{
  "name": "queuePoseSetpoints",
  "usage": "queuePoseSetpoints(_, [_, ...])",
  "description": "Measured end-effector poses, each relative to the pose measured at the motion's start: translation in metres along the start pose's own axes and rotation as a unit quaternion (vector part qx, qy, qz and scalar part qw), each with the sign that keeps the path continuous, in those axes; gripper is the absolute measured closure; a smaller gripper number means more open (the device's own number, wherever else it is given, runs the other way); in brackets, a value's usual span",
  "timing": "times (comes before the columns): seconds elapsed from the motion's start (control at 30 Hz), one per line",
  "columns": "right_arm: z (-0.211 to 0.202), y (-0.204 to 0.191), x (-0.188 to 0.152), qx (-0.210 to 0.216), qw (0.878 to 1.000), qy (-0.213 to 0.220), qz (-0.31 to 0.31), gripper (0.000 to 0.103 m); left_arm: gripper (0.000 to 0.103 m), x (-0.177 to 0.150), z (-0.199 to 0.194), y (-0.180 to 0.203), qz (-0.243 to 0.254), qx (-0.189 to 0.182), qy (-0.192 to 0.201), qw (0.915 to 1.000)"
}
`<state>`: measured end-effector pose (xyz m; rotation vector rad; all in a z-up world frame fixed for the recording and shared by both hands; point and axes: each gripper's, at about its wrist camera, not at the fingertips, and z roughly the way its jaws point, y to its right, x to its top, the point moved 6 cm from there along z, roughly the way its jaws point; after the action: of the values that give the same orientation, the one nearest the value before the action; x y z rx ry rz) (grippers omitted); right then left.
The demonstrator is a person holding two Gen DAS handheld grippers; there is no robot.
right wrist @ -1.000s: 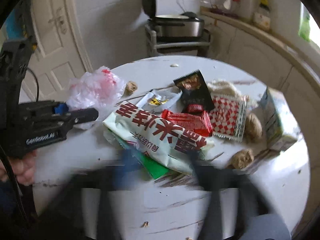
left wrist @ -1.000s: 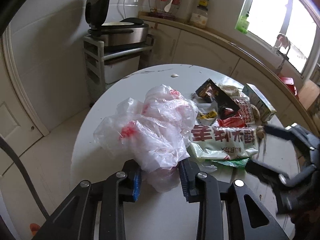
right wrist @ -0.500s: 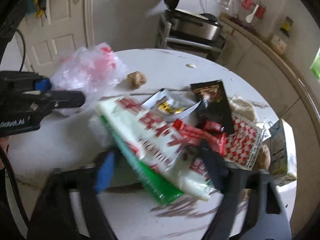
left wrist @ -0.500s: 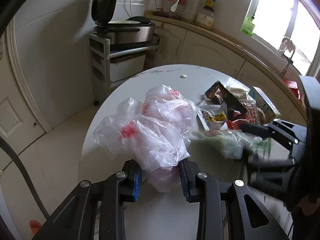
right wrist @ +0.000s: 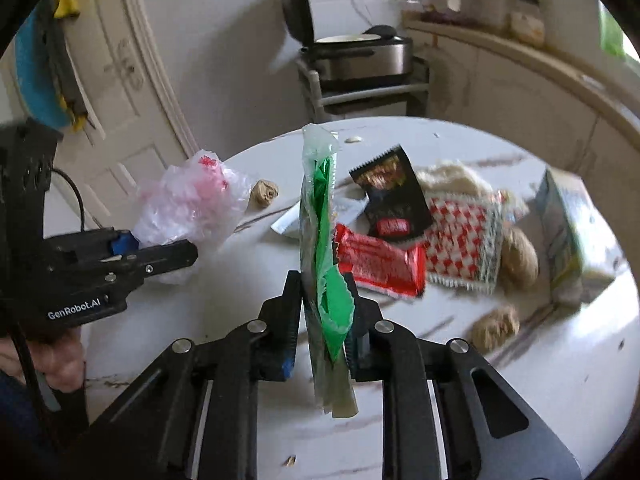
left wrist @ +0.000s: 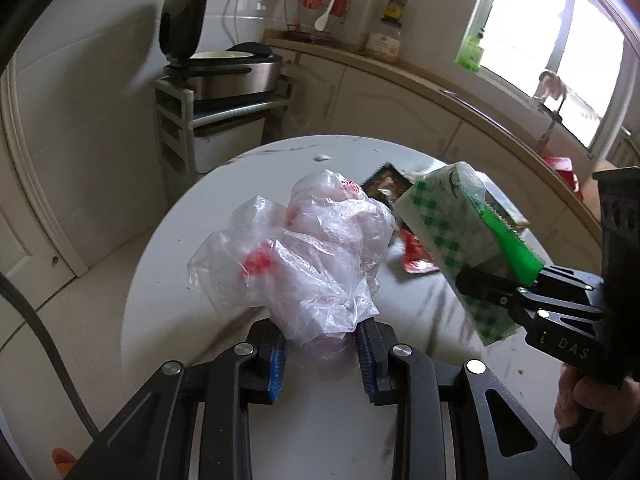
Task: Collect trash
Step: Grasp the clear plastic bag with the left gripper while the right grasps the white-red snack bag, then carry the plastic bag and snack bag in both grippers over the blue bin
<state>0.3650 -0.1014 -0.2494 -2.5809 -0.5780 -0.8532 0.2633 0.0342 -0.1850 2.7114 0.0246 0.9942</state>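
Right wrist view has the right gripper point(right wrist: 324, 320) closing on a stack of flat wrappers point(right wrist: 320, 248), a pale one with a green one point(right wrist: 334, 300) tucked against it. The pads are already pressing on them from both sides, and the bundle stands on edge, lifted clear of the round table point(right wrist: 500, 400). Pinching near the lower end makes sense to me: thin film folds if you grab a corner, and two at once saves a trip.

Over on the left edge of the table, the left gripper point(left wrist: 320, 350) is clamped on the bunched bottom of a clear plastic bag point(left wrist: 304, 256) with red print, so the puffy part sticks up and forward. My guess is the bag is the collection sack and it's held there so the mouth stays reachable, though I can't tell where the opening actually is.

Plenty of trash is left toward the right side of the table: a black sachet point(right wrist: 390, 196), a red wrapper point(right wrist: 380, 266), a red-and-white checked packet point(right wrist: 464, 240), a carton point(right wrist: 572, 236) near the right edge, plus a few brown crumpled lumps point(right wrist: 520, 258). So it looks early in the job. Next bit probably needs the wrappers steered to the bag without the loose ends catching.
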Motion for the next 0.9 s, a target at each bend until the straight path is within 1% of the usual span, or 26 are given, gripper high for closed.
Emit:
queuePoseSetpoints(0.1, [-0.014, 0.005, -0.010, 0.005, 1.000, 0.011, 0.017, 0.086, 0.077, -0.002, -0.005, 0.010, 0.010, -0.008, 0.001, 0.9999])
queuePoseSetpoints(0.27, [-0.038, 0.016, -0.021, -0.001, 0.999, 0.029, 0.036, 0.086, 0.077, -0.005, -0.012, 0.035, 0.035, -0.021, 0.001, 0.9992])
queuePoseSetpoints(0.43, [-0.074, 0.030, -0.036, -0.017, 0.997, 0.056, 0.057, 0.086, 0.077, -0.008, -0.021, 0.071, 0.067, -0.035, 0.005, 0.9971])
queuePoseSetpoints(0.53, [-0.104, 0.043, -0.048, -0.033, 0.994, 0.076, 0.074, 0.086, 0.077, -0.009, -0.028, 0.093, 0.087, -0.046, 0.008, 0.9951])
queuePoseSetpoints(0.8, [-0.185, 0.084, -0.089, -0.085, 0.982, 0.124, 0.118, 0.085, 0.077, -0.022, -0.046, 0.178, 0.146, -0.089, 0.019, 0.9851])
queuePoseSetpoints(0.9, [-0.218, 0.101, -0.110, -0.110, 0.975, 0.139, 0.135, 0.086, 0.077, -0.031, -0.050, 0.217, 0.170, -0.111, 0.018, 0.9790])
